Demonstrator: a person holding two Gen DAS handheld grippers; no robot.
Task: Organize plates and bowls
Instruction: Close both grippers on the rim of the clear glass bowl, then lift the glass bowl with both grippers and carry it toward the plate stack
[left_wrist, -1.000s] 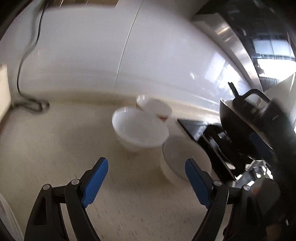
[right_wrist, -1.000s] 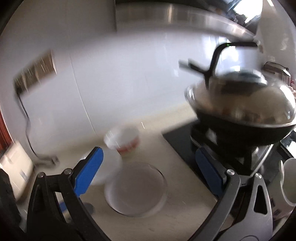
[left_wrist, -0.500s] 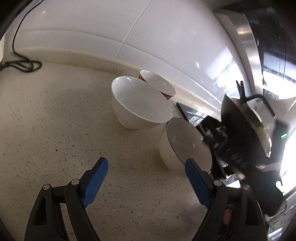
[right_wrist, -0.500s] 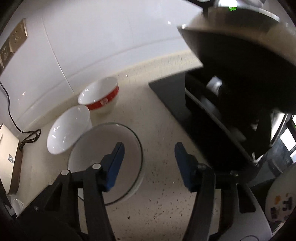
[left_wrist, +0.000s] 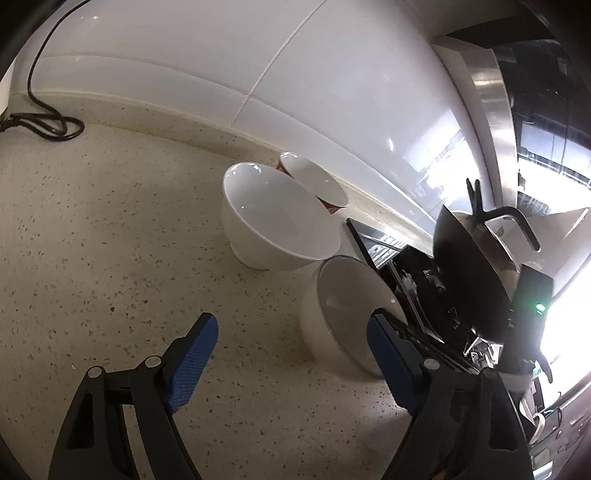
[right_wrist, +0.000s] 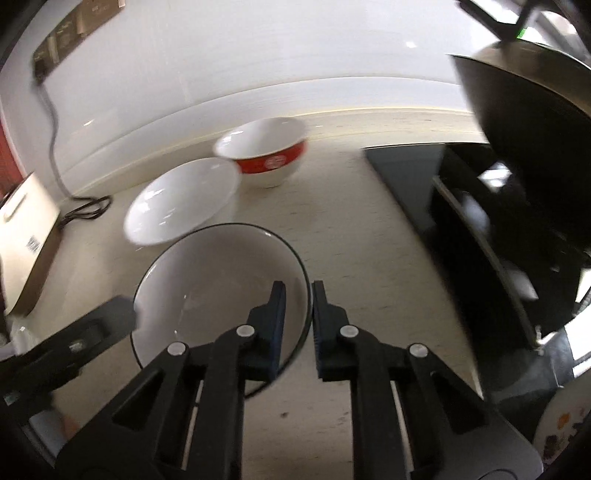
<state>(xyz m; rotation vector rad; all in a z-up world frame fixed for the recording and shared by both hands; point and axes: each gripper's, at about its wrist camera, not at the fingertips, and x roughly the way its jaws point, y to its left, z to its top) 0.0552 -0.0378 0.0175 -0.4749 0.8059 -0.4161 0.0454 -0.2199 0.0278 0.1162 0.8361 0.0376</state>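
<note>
Down at lower centre of the right wrist view, the right gripper (right_wrist: 299, 317) pinches the near rim of the black-rimmed bowl (right_wrist: 218, 291), one pad inside and one outside. Left gripper (left_wrist: 291, 354) hovers over the speckled counter (left_wrist: 92, 240), jaws wide and easing inward, nothing between them. Plain white bowl (right_wrist: 181, 201) and red-banded bowl (right_wrist: 266, 151) sit behind, toward upper centre.

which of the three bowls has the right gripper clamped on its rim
The grey bowl with the thin dark rim, nearest the right gripper; the plain white bowl and red-banded bowl sit untouched behind.
</note>
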